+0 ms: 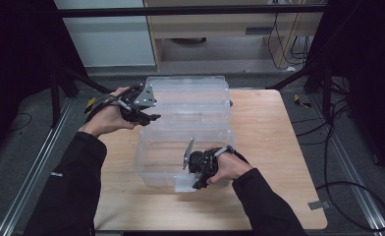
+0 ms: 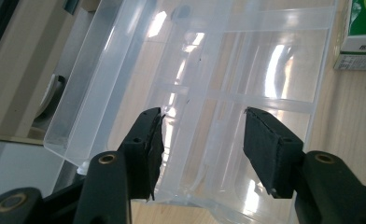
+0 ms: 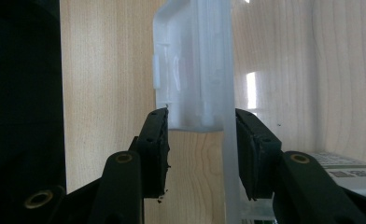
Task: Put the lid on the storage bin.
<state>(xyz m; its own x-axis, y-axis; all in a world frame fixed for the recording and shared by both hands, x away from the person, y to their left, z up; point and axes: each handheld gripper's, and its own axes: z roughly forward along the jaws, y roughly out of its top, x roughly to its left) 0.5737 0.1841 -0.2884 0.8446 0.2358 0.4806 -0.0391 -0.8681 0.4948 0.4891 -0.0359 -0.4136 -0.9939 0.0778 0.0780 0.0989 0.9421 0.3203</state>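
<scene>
A clear plastic storage box point(image 1: 144, 162) stands on the wooden table point(image 1: 269, 137) with its lid point(image 1: 190, 93) swung back to the far side. My right gripper point(image 1: 199, 181) is at the box's front wall, shut on the white latch point(image 3: 190, 70) and the wall edge there; the right gripper point(image 3: 202, 149) has a jaw on either side of them. My left gripper point(image 1: 150, 118) is at the lid's left end. The left gripper point(image 2: 202, 144) is open, with the clear ribbed lid point(image 2: 246, 70) under and between its jaws, touching neither.
A green and white carton point(image 2: 361, 37) lies on the wood beside the lid, and a labelled carton point(image 3: 344, 170) shows through the box wall. Bare table lies to the right of the box. Black frame posts and floor cables point(image 1: 343, 147) surround the table.
</scene>
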